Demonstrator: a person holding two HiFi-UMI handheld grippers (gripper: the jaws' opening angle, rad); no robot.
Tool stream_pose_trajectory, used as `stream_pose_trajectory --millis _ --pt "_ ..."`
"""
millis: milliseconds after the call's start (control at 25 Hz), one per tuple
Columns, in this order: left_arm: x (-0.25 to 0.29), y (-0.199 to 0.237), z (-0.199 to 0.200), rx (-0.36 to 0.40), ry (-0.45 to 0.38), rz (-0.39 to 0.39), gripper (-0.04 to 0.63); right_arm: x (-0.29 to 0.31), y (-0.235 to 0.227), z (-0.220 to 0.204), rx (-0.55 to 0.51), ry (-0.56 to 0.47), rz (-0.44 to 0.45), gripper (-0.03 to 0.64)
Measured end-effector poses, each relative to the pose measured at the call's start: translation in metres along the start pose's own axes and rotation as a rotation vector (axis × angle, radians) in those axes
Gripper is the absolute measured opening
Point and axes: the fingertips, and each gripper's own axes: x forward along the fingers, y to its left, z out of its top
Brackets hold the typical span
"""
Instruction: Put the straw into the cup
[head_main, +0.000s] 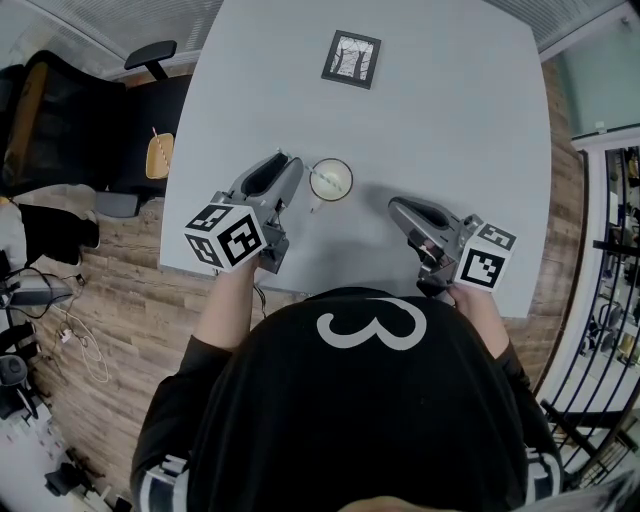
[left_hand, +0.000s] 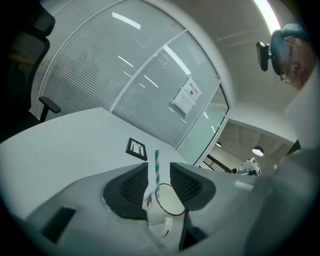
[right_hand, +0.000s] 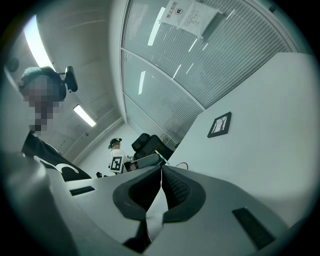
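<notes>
A white cup (head_main: 331, 180) with a dark rim stands on the grey table (head_main: 450, 120) in front of me. A teal-and-white striped straw (left_hand: 156, 160) stands upright with its lower end in the cup (left_hand: 167, 207). In the head view, the straw (head_main: 320, 178) shows as a thin line across the cup's mouth. My left gripper (left_hand: 157, 169) is open, with the straw between its pads and a gap on each side. In the head view, the left gripper (head_main: 291, 168) reaches the cup's left side. My right gripper (right_hand: 161, 172) is shut on nothing and rests to the cup's right (head_main: 395, 207).
A black-framed marker card (head_main: 352, 59) lies at the far middle of the table, also seen ahead of both grippers (left_hand: 136, 148) (right_hand: 219, 124). A black office chair (head_main: 60, 120) stands off the table's left edge. A glass wall with blinds lies beyond.
</notes>
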Motion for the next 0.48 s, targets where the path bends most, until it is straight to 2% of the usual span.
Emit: stream_pose_trajectory --millis 120,480 --pt "-0.005 0.003 0.000 0.004 -0.007 0.021 0.158 0.000 0.001 0.000 -0.005 -0.001 0.003 0.015" --pt "-0.035 -0.013 -0.004 0.002 -0.023 0.025 0.161 -0.010 0.011 0.010 -0.058 -0.059 -0.005 0.015"
